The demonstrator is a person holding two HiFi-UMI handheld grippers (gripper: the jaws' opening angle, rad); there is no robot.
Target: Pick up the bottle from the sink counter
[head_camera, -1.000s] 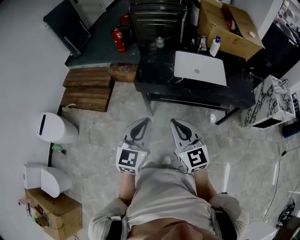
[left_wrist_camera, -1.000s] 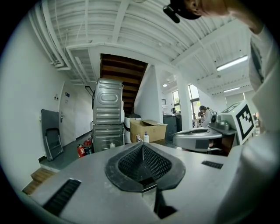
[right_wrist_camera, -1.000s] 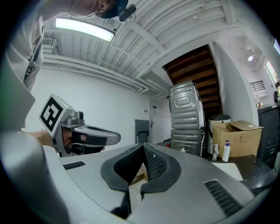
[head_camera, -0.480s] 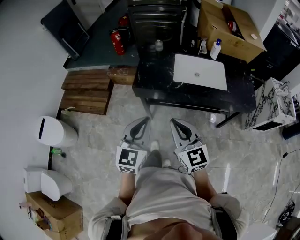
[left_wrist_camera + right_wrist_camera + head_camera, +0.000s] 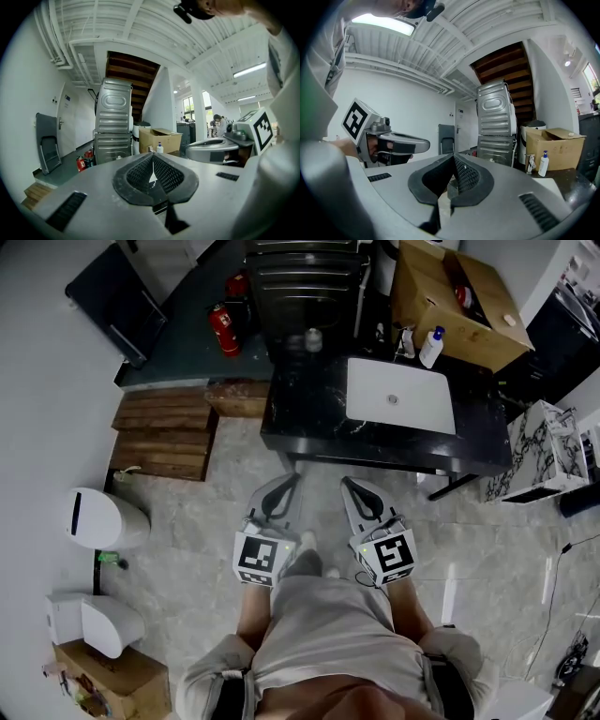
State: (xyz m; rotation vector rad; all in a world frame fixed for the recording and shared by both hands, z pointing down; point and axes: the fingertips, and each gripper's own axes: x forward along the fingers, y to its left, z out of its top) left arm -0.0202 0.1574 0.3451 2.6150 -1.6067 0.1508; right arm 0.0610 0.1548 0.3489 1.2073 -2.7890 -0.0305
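Standing upright at the back of the black sink counter (image 5: pixel 309 404), the white bottle (image 5: pixel 430 346) with a blue pump top sits just behind the far right corner of the white rectangular basin (image 5: pixel 422 409) and just in front of an open cardboard box (image 5: pixel 412 287). A small faucet (image 5: pixel 406 338) rises just to the bottle's left. Nothing touches the bottle, and both grippers are well apart from it, held low over the pale tiled floor (image 5: pixel 187 549) in front of the counter. The left gripper (image 5: pixel 292 482) points toward the counter's front edge, its jaws clenched tip to tip with nothing between them. The right gripper (image 5: pixel 347 481) is level with it and just beside it, its jaws likewise pressed together and empty. Behind the counter's left half stands a stack of grey metal appliances (image 5: pixel 305 277), with a red fire extinguisher (image 5: pixel 223 329) on the dark floor to their left. Wooden pallets (image 5: pixel 164 427) lie left of the counter, and a white lidded bin (image 5: pixel 103 518) stands near the left wall.
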